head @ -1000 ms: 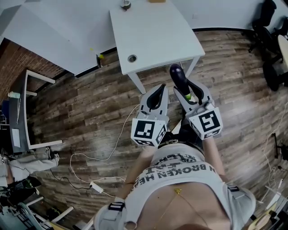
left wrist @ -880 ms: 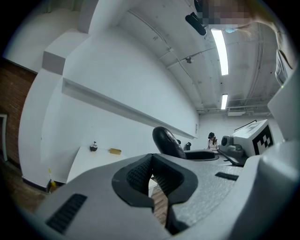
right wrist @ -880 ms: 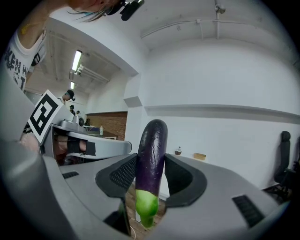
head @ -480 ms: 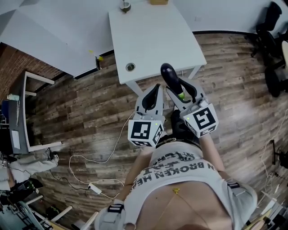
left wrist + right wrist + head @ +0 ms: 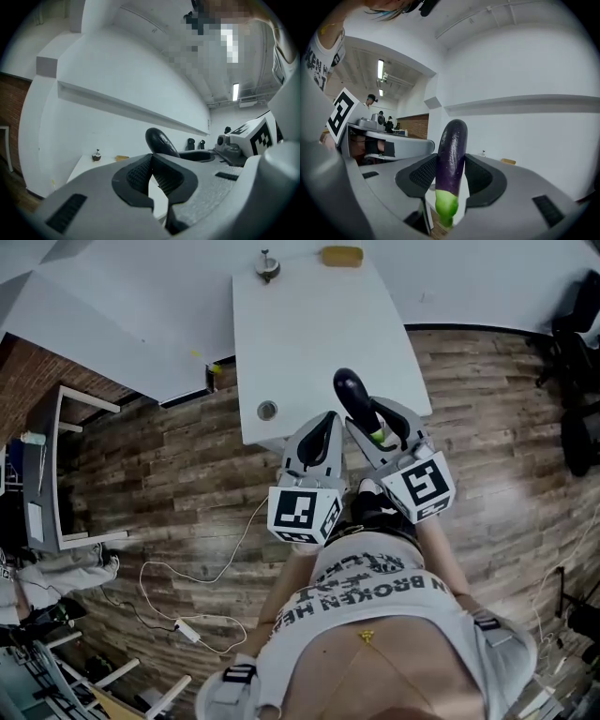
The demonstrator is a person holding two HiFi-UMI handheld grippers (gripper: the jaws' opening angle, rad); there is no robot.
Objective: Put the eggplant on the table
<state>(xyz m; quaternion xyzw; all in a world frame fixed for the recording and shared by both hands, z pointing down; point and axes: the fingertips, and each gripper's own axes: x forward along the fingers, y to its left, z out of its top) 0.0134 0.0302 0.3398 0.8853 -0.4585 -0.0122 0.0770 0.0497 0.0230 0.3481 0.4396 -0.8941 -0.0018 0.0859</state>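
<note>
My right claw [image 5: 375,420] is closed on the eggplant [image 5: 351,390]. The pads press its purple body from both sides just above the green stem end. That low grip leaves the long dark end standing out past the jaw tips. I judge this lets me lay the body down first and then let go without the claw touching anything. From my head, the dark tip shows against the white surface [image 5: 309,334], close to its near right corner. It is not resting there yet, because the green end hangs free below the pads.

My left claw [image 5: 322,427] has its jaws together with nothing between them. It sits just beside the right one at the near edge. I think it stays closed because this job needs only one claw, and that keeps it out of the way.

There is plenty of room. The middle of the surface is bare. A round cable hole [image 5: 267,411] sits by the near left corner, well apart from the eggplant. A small round thing [image 5: 267,265] and a yellow block [image 5: 340,256] stand at the far edge, also well clear.

The edge to watch is the right one, which runs just beside the eggplant with wooden floor [image 5: 487,427] beyond it. I would set the eggplant down further in, toward the middle, in case it rolls.
</note>
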